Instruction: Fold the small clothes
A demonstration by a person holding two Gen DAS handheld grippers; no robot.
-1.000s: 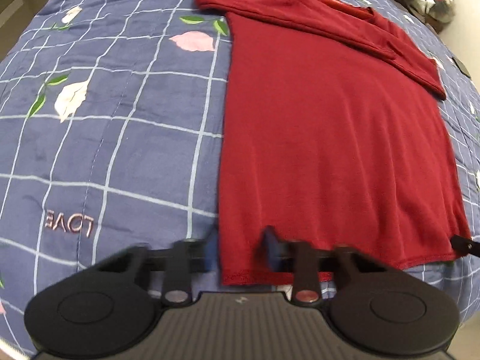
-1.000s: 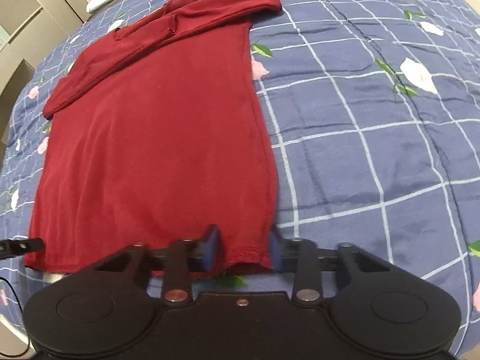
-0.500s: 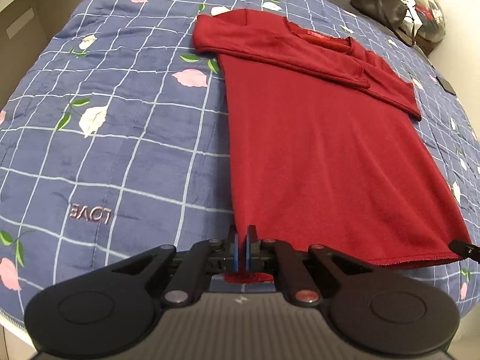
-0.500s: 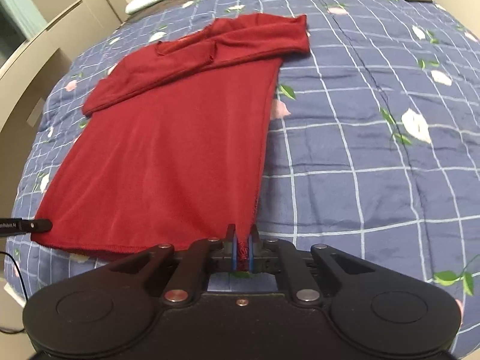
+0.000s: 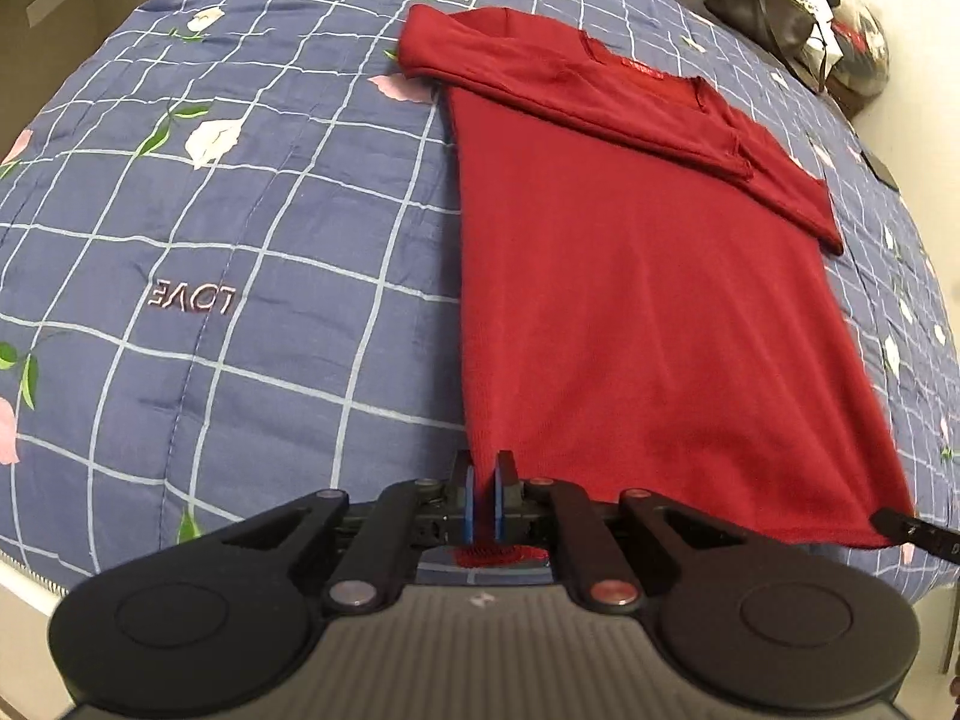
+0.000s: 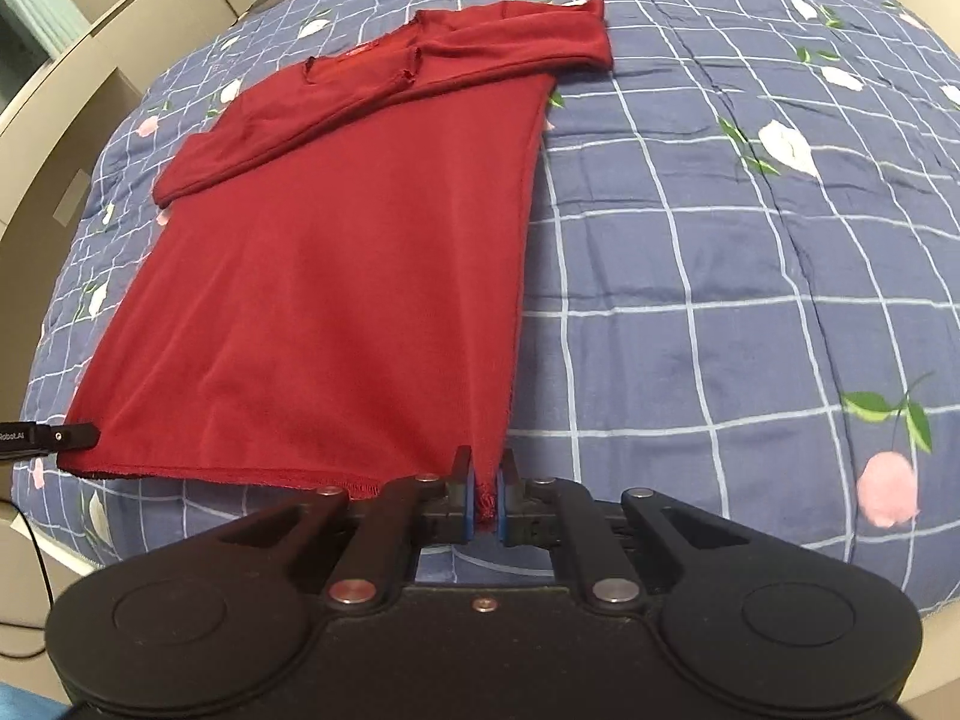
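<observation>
Shirt [image 5: 630, 312], dark red, flat on bed [image 5: 240, 240], hem nearest, collar farthest. Left gripper [image 5: 483, 495] clamped on left hem corner, cloth pinched between blue pads and bunched behind them. Right gripper [image 6: 485, 501] clamped likewise on right hem corner, frayed edge showing between pads. Both corners lifted slightly, hem drawn taut between them, rest of body lying on quilt.

Long axis running straight away from both grippers, hem to collar; each gripper equally near, one per corner, neither favoured. Coming move, by judgement: hem carried forward along that axis toward collar to halve the length, both corners kept level so side edges stay aligned. Risk: uneven travel skewing the fold, or thin cloth slipping from pads.

Farther out, sleeves already folded across chest just below collar, one overlapping the other. Red neck label [image 5: 643, 67] inside collar, writing too small to read.

On quilt left of shirt, embroidered "LOVE" [image 5: 192, 298], seen upside down from left wrist view. On left gripper's tip at edge of right wrist view, partial lettering "Robot.AI" [image 6: 12, 437]. Beyond bed's far corner, dark bag [image 5: 774, 6].
</observation>
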